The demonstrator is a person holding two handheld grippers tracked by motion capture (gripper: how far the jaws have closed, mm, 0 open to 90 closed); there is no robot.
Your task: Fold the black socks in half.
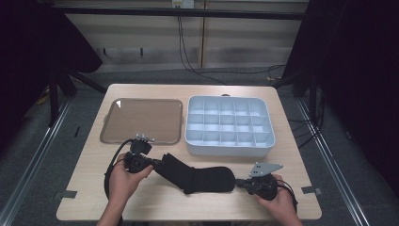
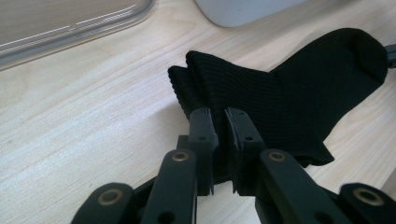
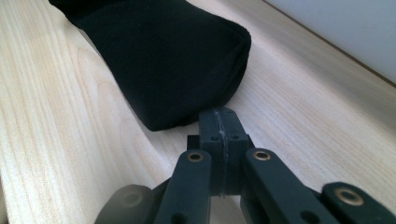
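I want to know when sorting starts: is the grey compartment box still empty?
Empty. In the high view every compartment of the box shows bare grey bottom, and the black sock lies outside it on the table.

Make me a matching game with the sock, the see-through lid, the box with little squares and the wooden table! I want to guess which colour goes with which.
Things:
1. sock
2. lid
3. divided box
4. table

Colours:
A. pale blue-grey
B. black
C. light wood
D. clear with a brownish tint

Pairs: 1-B, 2-D, 3-A, 4-C
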